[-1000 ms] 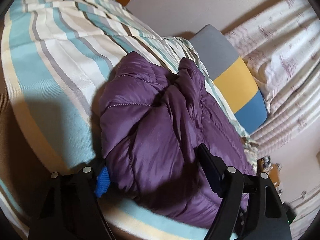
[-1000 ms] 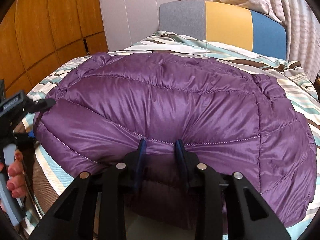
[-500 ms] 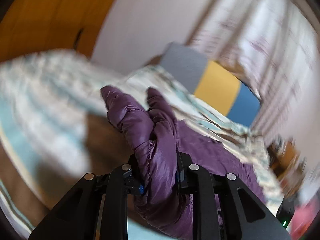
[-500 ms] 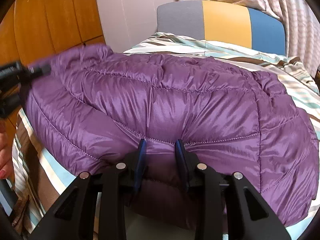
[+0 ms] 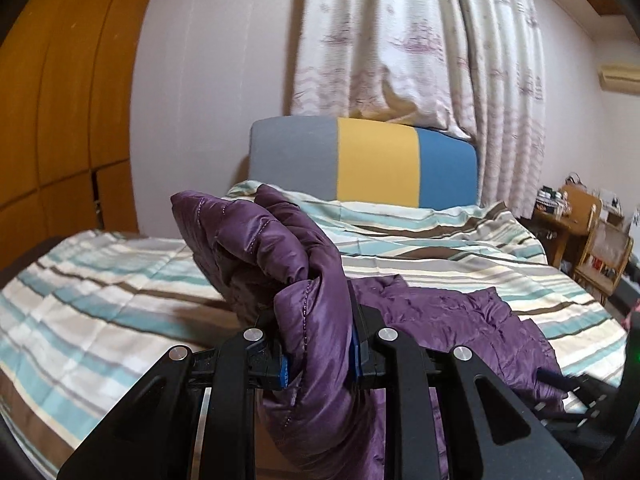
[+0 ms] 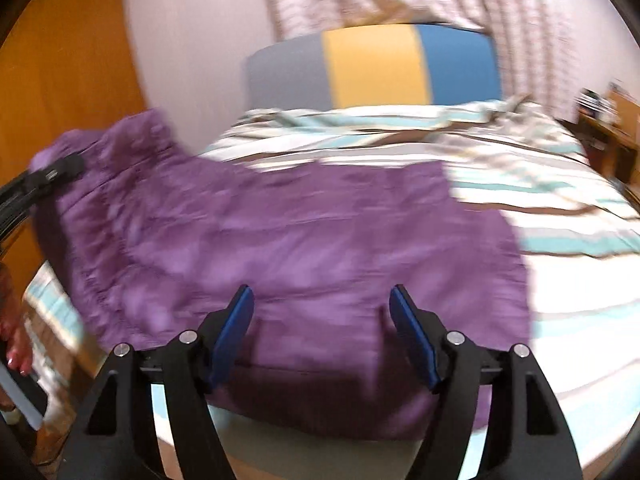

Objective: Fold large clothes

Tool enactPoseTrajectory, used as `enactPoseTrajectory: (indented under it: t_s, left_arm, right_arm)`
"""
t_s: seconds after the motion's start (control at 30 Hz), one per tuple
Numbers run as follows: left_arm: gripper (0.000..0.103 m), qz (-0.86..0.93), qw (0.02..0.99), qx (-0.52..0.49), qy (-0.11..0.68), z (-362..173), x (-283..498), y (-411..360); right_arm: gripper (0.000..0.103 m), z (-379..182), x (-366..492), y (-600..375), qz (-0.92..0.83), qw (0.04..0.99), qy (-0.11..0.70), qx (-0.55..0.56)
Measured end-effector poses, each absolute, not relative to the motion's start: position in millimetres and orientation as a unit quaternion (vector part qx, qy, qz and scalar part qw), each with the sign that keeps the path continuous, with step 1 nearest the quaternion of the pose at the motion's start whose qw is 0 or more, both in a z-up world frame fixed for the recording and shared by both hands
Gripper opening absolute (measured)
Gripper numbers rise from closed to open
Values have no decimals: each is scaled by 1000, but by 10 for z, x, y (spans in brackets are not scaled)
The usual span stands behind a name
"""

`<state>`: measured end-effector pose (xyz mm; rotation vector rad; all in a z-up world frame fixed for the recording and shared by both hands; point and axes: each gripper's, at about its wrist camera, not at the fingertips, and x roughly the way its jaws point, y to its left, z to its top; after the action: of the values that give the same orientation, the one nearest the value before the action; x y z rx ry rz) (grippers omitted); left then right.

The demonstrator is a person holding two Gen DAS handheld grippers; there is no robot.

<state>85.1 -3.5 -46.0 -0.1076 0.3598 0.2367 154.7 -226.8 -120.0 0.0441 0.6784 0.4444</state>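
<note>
The step in hand looks like carrying one side of the jacket (image 5: 304,280) across to fold it. The left hand-held gripper (image 5: 318,354) is clamped on a bunched purple edge, lifted above the bed (image 5: 100,300); the rest trails flat on the bed toward the right. The right hand-held gripper (image 6: 322,336) stands open just over the jacket's near edge, holding nothing. Next calls for laying the lifted part evenly over the flat part
</note>
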Motion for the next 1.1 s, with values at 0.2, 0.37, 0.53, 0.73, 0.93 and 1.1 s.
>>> enactPoseTrajectory:
  t_s: [0.2, 0.37, 0.53, 0.73, 0.93, 1.1]
  left_arm:
    - [21, 91, 979, -20, 183, -448, 1032, -359]
    - [21, 74, 979, -6, 187, -464, 1151, -574]
    - [21, 45, 982, 10, 182, -453, 1242, -811]
    - [8, -27, 986, 75, 150, -427, 1242, -1325]
    - [9, -25, 979, 82, 186, -677, 1327, -1452]
    - [55, 18, 961, -52, 271, -845, 1390, -814]
  right_arm:
    - [85, -1171, 1654, -3022, 117, 932, 334, 75]
    - [91, -1113, 1693, -3372, 56, 936, 335, 90]
    - [92, -1130, 1703, -3570, 31, 933, 343, 106]
    - [92, -1145, 1691, -3696, 18, 928, 353, 120]
    - [92, -1138, 1723, -3750, 24, 923, 356, 140]
    - [92, -1104, 1731, -3643, 51, 924, 354, 139]
